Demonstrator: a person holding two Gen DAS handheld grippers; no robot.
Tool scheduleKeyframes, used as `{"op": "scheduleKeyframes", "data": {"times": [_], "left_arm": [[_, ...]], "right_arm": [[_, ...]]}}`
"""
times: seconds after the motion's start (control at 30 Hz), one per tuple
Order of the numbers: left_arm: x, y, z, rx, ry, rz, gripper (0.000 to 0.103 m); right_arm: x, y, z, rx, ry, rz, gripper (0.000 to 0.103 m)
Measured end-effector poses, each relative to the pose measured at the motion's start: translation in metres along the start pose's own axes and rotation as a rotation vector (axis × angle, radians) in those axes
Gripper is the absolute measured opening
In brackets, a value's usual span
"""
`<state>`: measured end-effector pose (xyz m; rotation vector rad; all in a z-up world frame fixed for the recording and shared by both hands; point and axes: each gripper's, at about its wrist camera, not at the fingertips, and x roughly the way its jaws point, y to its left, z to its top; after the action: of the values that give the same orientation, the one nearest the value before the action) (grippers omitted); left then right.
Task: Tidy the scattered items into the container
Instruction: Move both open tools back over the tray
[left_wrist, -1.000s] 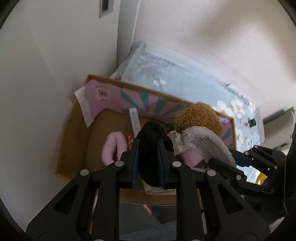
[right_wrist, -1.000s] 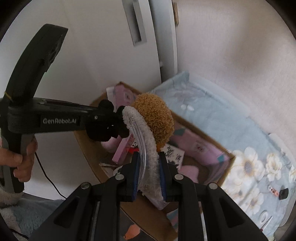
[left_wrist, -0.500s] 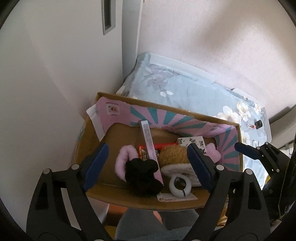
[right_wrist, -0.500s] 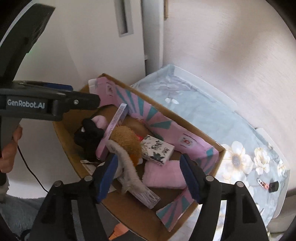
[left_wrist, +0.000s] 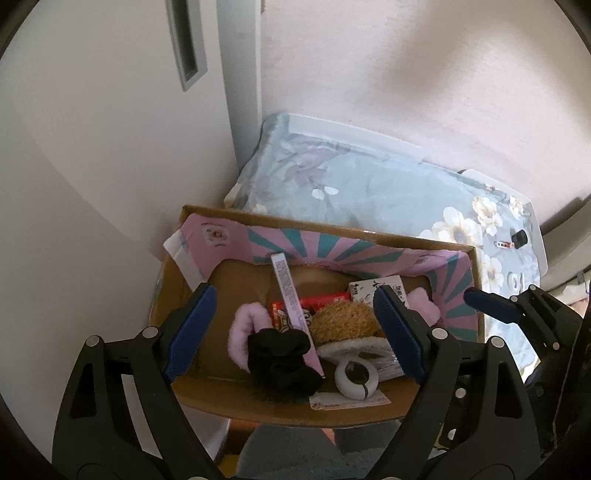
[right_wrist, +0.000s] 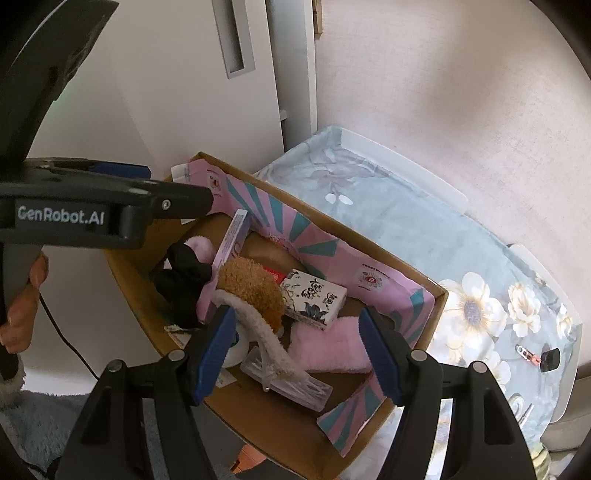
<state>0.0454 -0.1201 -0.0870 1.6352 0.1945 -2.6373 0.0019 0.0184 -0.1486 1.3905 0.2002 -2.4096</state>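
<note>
A cardboard box (left_wrist: 258, 400) (right_wrist: 439, 291) with pink and teal inner flaps holds several items. A black scrunchie (left_wrist: 282, 360) (right_wrist: 183, 284) lies by a fluffy pink piece (left_wrist: 242, 330). A brown and white plush headband (left_wrist: 347, 325) (right_wrist: 255, 291) lies in the middle, by a white ring (left_wrist: 356, 378) and a black-and-white patterned packet (right_wrist: 314, 299). My left gripper (left_wrist: 293, 330) is open and empty above the box. My right gripper (right_wrist: 297, 349) is open and empty above the headband.
A blue floral cloth (left_wrist: 369, 184) (right_wrist: 424, 236) covers the surface behind the box, against a pink wall. Small dark items (right_wrist: 548, 356) lie on it at the right. A white cabinet door (left_wrist: 92, 110) stands at the left. A pink towel (right_wrist: 328, 347) lies in the box.
Both grippers have opened. The left let go of the black scrunchie and the right let go of the plush headband; both now lie in the box. Both grippers have drawn back.
</note>
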Motion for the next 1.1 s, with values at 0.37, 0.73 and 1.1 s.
{"op": "scheduleKeyframes", "data": {"times": [0.37, 0.73, 1.1], "left_arm": [[0.007, -0.022, 0.012, 0.076, 0.013, -0.067, 0.086], [0.004, -0.125, 0.003, 0.133, 0.033, -0.11, 0.086], [0.04, -0.296, -0.02, 0.246, 0.077, -0.23, 0.086]], "right_arm": [[-0.006, -0.009, -0.001, 0.133, -0.027, -0.025, 0.065], [-0.051, -0.105, -0.054, 0.267, -0.078, -0.114, 0.065], [-0.089, -0.224, -0.142, 0.315, -0.053, -0.237, 0.065]]}}
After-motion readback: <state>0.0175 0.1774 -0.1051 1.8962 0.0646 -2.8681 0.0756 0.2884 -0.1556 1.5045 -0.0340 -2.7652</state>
